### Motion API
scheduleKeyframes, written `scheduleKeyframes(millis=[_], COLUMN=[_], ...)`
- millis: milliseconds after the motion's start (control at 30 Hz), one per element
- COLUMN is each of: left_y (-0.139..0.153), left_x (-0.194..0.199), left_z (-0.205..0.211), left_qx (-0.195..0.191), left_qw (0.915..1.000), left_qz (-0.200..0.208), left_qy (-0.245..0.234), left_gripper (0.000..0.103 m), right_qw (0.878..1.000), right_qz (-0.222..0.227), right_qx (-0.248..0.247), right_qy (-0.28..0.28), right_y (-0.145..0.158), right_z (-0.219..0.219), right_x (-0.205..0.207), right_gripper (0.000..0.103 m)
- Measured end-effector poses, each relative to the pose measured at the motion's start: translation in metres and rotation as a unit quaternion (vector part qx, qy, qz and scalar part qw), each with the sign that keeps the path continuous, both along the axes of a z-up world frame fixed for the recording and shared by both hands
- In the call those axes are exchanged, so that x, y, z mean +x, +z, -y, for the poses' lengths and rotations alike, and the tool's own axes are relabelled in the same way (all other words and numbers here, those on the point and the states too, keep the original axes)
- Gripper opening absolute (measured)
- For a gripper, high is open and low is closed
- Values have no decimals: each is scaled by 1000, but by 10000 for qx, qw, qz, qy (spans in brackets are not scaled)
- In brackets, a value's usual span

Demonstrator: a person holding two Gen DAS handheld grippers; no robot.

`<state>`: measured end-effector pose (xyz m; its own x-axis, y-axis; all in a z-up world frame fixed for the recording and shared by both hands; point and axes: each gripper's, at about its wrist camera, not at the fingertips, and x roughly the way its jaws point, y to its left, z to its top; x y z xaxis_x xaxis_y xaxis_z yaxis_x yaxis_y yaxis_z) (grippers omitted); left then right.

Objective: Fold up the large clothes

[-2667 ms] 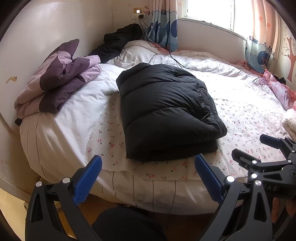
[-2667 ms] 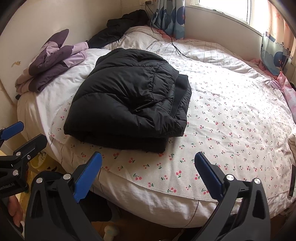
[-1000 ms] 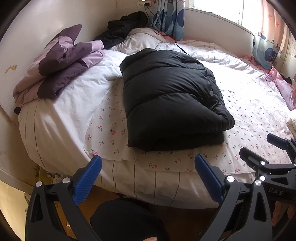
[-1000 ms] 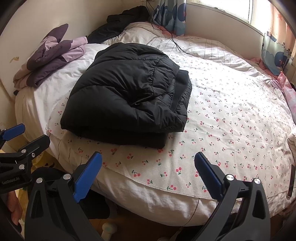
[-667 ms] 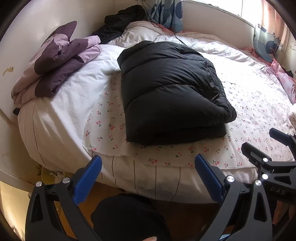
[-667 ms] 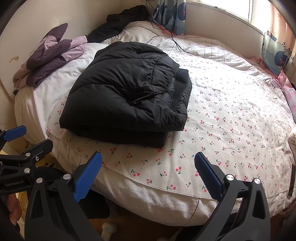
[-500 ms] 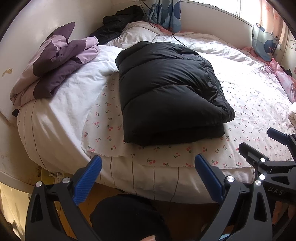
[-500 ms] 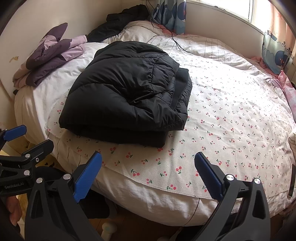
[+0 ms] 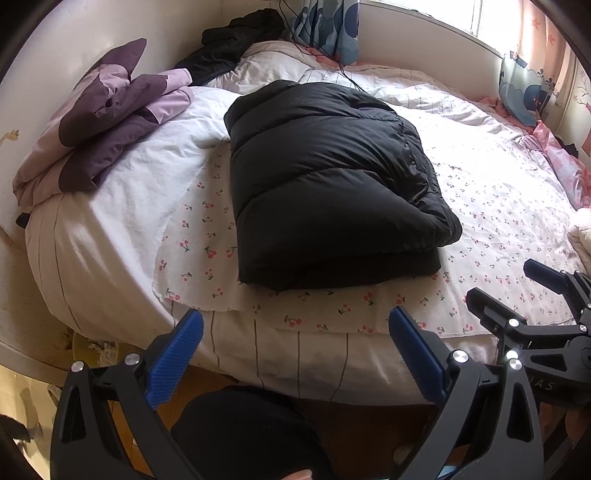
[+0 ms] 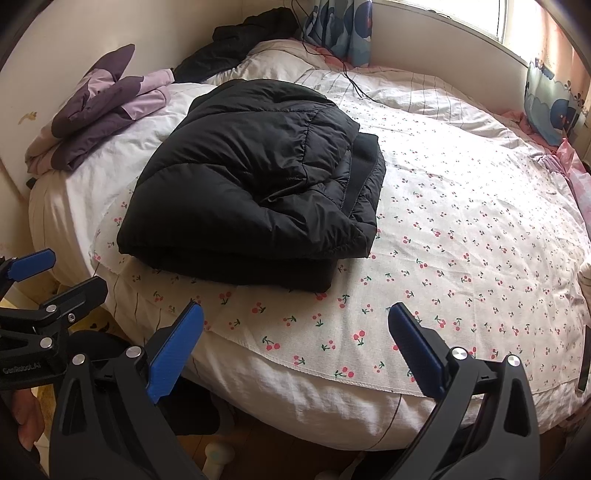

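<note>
A black quilted puffer jacket [image 9: 332, 184] lies folded into a thick rectangular bundle on the white cherry-print sheet [image 9: 498, 206] that covers the round bed [image 9: 110, 236]; it sits toward the near edge of the mattress, with its doubled layers stacked and a ribbed dark hem showing along its right side in the right wrist view [image 10: 255, 192]; the sheet's stitched edge hangs just past the jacket's front fold, over a white striped bed cover [image 9: 280, 350]; the left gripper [image 9: 295, 350], black-framed with blue ribbed finger pads [image 9: 177, 354], hovers off the bed's edge with its jaws spread wide and nothing between them, apart from the jacket; the right gripper [image 10: 295, 347] is likewise released, its blue pads [image 10: 413, 350] wide apart above the sheet's rim, touching neither cloth nor jacket; each gripper shows at the margin of the other's view, the right one at the right of the left wrist view [image 9: 535, 321]; a folded purple and lilac garment [image 9: 107, 110] rests at the bed's left by the wall; a crumpled dark garment [image 9: 236, 40] lies at the far side near a blue patterned curtain [image 9: 328, 26]; a thin black cable [image 10: 347, 74] trails across the far bedding.
</note>
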<state>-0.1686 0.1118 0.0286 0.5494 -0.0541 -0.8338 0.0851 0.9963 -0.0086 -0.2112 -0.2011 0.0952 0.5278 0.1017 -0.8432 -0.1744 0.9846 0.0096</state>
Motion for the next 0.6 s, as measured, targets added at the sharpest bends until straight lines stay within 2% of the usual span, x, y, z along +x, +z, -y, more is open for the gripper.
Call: scheduleKeyframes(millis=[600], left_y=[-3], left_x=[-1], left_z=[0], left_qx=[-56], left_qw=[10000], left_qz=[-57], left_qy=[-28], left_gripper=[96], right_qw=[10000], right_qz=[23], right_qx=[21], right_qy=[-3], right_y=[0], right_z=[-1], right_x=[0], right_gripper=[97])
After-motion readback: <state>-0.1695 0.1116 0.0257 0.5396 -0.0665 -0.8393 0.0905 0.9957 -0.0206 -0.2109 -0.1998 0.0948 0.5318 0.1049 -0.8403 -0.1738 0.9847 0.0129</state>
